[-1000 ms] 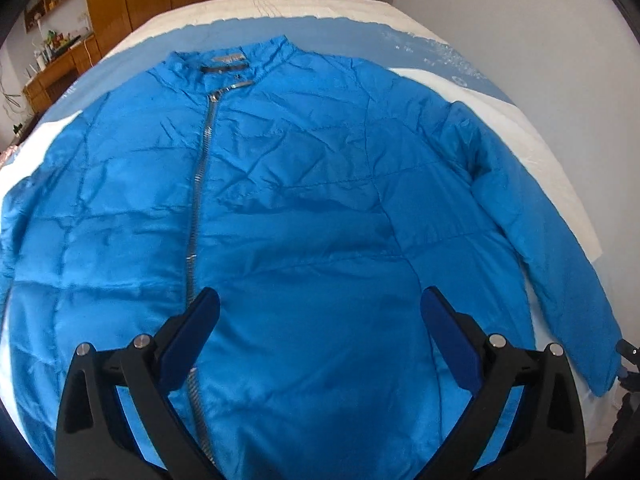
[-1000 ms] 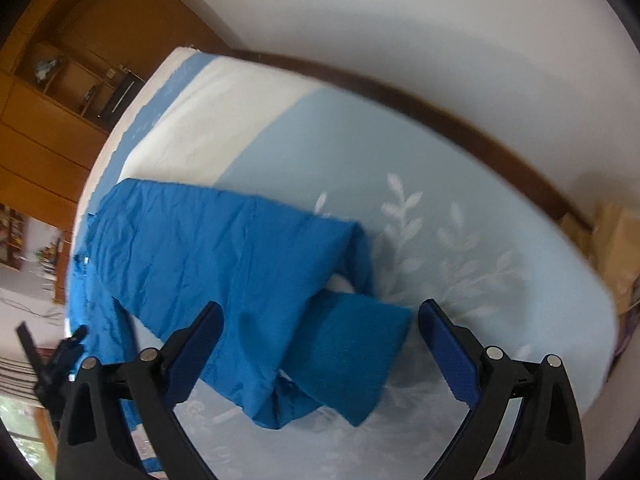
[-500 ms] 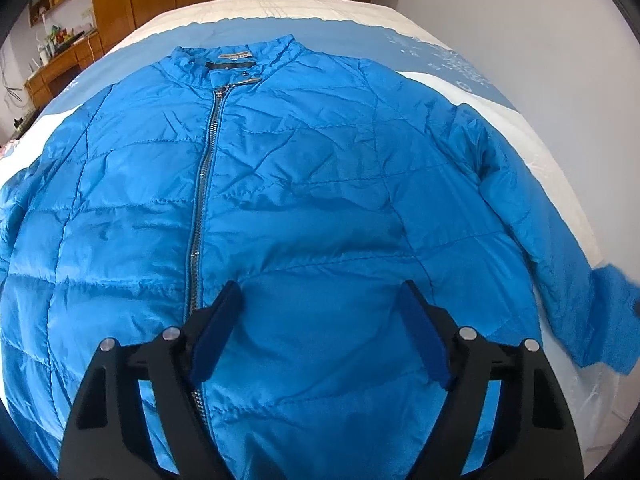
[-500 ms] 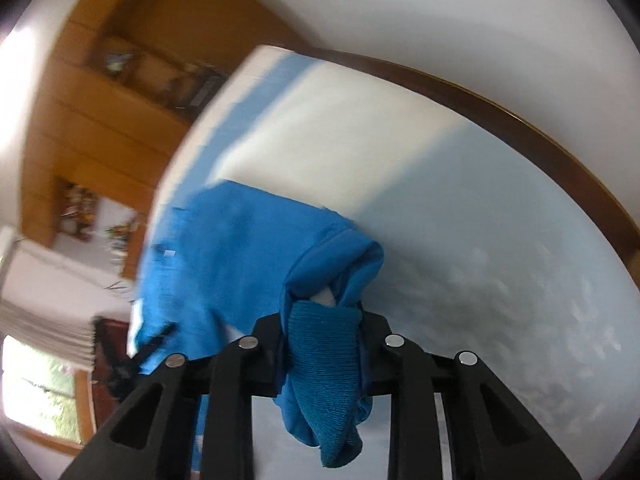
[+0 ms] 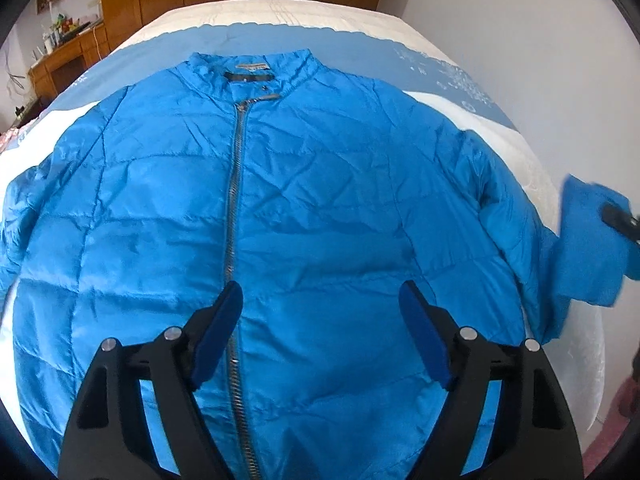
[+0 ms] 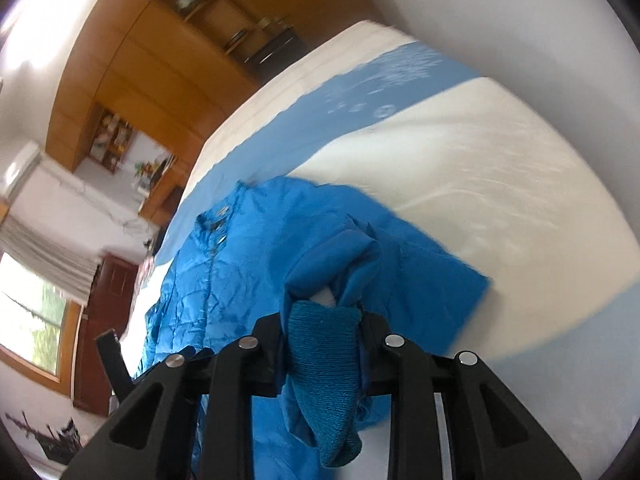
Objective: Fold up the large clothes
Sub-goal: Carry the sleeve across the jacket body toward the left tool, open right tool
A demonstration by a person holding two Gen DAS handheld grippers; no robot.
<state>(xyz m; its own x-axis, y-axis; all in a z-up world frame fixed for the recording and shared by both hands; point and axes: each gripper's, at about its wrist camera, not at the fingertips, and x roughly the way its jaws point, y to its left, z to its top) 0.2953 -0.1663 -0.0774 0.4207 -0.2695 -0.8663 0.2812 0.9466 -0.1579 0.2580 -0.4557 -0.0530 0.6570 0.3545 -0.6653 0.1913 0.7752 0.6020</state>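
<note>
A bright blue quilted jacket (image 5: 320,208) lies face up and zipped on a bed (image 5: 532,168) with a white and pale blue cover, collar toward the far end. It looks light, puffy and soft, and its shiny shell is probably slippery, so a pinch on smooth fabric may slide. The knitted cuff (image 6: 324,364) offers a better hold: it is thicker and rougher, and gives the pads something to bite.

The right tool (image 6: 322,344) is pinching that cuff, its jaws pressed close on the knit, with the sleeve (image 6: 384,264) raised and bunched above the bed. The left tool (image 5: 320,332) hovers over the lower front of the jacket; its jaws have just narrowed a little and stand spread, holding nothing, the zipper (image 5: 234,216) running under its left finger.

The left wrist view shows the whole garment: both shoulders, the collar, and the far sleeve draping off the left edge. It catches the lifted cuff only as a blur at the right rim. The right wrist view alone shows the grip itself, blurred beyond it, plus wooden cupboards (image 6: 132,60) and a window (image 6: 32,328).
</note>
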